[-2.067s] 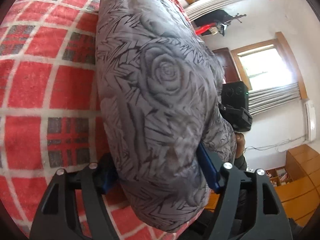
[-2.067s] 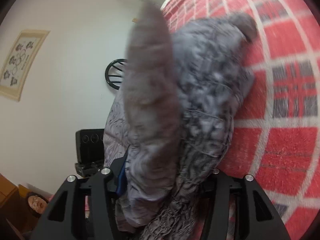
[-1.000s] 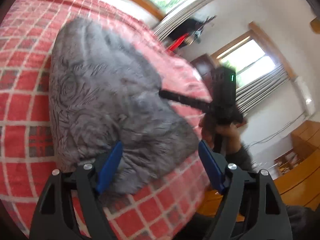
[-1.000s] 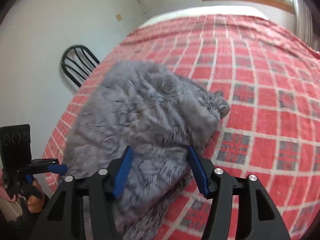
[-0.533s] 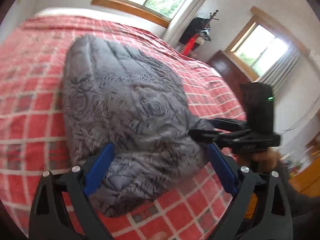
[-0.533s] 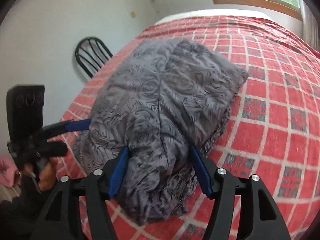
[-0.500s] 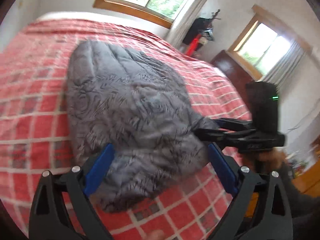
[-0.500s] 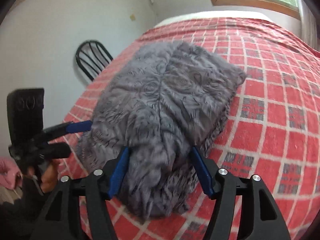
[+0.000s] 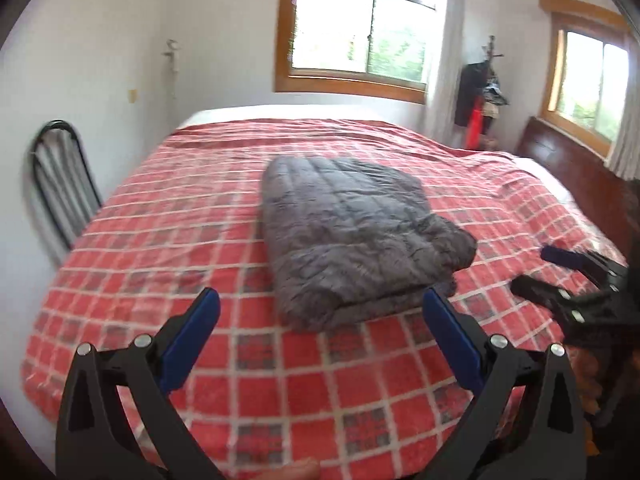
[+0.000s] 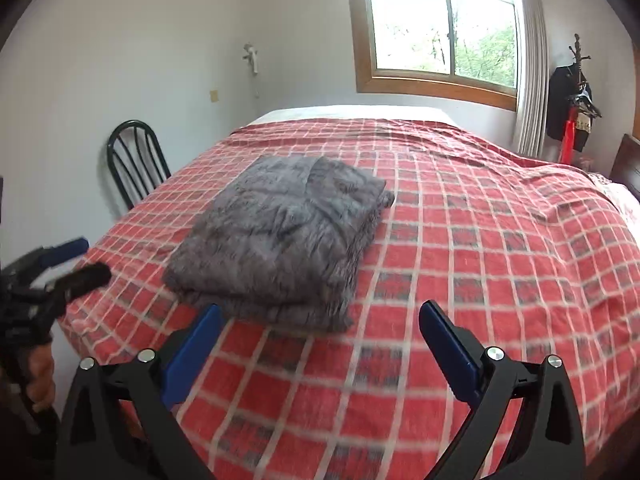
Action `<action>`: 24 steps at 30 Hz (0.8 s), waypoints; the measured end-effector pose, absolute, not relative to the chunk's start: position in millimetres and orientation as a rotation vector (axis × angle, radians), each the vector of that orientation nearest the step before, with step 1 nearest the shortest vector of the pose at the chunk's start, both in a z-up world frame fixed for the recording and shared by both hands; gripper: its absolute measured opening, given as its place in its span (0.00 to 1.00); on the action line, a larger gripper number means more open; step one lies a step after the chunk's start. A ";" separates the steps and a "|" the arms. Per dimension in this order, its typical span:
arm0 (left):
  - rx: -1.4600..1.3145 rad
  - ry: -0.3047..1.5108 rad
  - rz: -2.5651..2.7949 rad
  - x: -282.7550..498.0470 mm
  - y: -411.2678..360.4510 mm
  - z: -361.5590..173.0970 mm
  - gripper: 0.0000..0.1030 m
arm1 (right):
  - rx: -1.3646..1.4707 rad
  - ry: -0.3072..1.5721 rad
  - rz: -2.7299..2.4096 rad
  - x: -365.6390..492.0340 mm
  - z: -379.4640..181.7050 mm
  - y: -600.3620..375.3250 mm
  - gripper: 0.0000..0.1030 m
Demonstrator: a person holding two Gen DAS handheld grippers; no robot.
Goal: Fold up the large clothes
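A grey quilted garment (image 9: 352,232) (image 10: 288,232) lies folded in a thick rectangle on the bed's red plaid blanket (image 9: 160,240) (image 10: 500,240). My left gripper (image 9: 318,294) hovers in front of its near edge, open wide, with nothing between the blue pads. My right gripper (image 10: 320,307) hangs before the garment's other near side; its jaws are opening and nothing is between them. Each gripper also shows in the other's view, held by a hand: the right gripper (image 9: 532,268) at the right edge, the left gripper (image 10: 92,258) at the left edge. Neither touches the garment.
A black metal chair (image 9: 60,176) (image 10: 136,156) stands against the wall left of the bed. A coat stand with dark clothes (image 9: 484,92) (image 10: 572,92) is in the far corner by the window. Dark wooden furniture (image 9: 572,176) borders the bed's right side.
Both grippers have let go of the grey garment and drawn back and up from it, their jaws spreading wider. The garment now rests free on the blanket.
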State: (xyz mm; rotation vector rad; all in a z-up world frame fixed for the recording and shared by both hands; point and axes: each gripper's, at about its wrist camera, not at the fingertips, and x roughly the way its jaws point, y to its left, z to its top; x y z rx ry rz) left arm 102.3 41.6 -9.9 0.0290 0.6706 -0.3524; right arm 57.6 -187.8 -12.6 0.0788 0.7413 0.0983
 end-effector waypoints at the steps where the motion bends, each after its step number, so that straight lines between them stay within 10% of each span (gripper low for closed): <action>1: 0.026 0.668 -0.334 95.0 45.7 -7.6 0.97 | 0.069 0.754 0.107 53.1 -12.6 -185.4 0.96; 24: -0.031 0.624 -0.204 34.8 100.2 9.2 0.97 | 0.025 0.673 0.041 -8.6 -12.5 -156.0 0.96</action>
